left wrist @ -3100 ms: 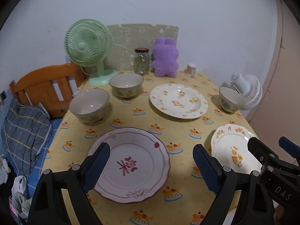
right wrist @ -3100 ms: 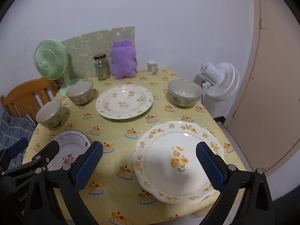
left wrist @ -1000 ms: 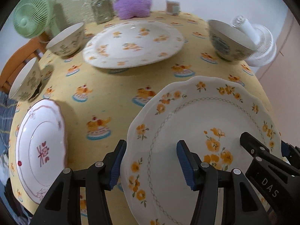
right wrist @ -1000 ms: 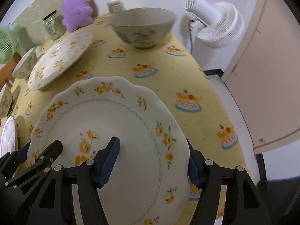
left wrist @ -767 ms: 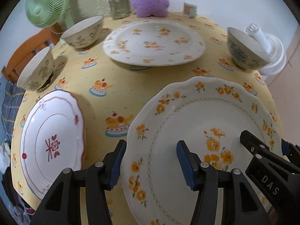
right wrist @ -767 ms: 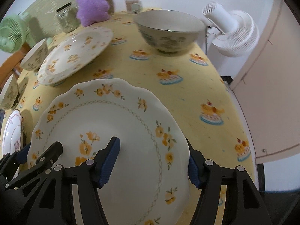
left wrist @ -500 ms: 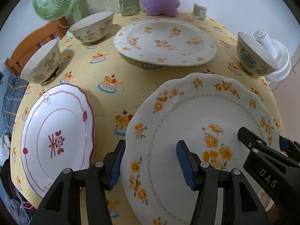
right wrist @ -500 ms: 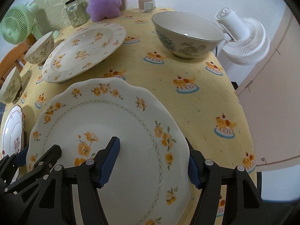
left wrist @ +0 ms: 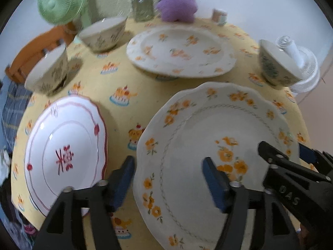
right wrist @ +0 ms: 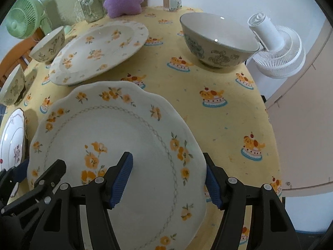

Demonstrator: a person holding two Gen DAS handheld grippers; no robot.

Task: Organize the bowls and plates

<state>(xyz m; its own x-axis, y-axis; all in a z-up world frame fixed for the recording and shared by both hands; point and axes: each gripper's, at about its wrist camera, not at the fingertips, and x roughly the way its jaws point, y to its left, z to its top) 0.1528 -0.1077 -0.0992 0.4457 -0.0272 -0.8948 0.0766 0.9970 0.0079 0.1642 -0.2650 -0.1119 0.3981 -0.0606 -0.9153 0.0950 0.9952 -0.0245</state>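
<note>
A scalloped plate with orange flowers [left wrist: 210, 145] [right wrist: 116, 137] is held above the yellow tablecloth by both grippers. My left gripper [left wrist: 169, 179] is shut on its left rim. My right gripper [right wrist: 168, 177] is shut on its right rim. A white plate with red trim [left wrist: 62, 150] [right wrist: 11, 139] lies at the left. A large flowered plate [left wrist: 181, 54] [right wrist: 97, 50] lies behind. A bowl [left wrist: 274, 66] [right wrist: 218, 39] stands at the right; two bowls [left wrist: 104, 34] [right wrist: 49, 43] stand at the back left.
A green fan [left wrist: 60, 0], a glass jar [left wrist: 142, 4], a purple plush [left wrist: 177, 0] and a small cup [right wrist: 171, 1] line the table's back edge. A white fan [right wrist: 276, 50] stands off the right edge. A wooden chair [left wrist: 35, 54] is at the left.
The flowered plate has been gripped by both grippers and lifted off the table. Over the last second it has risen and both views have pulled back and up.
</note>
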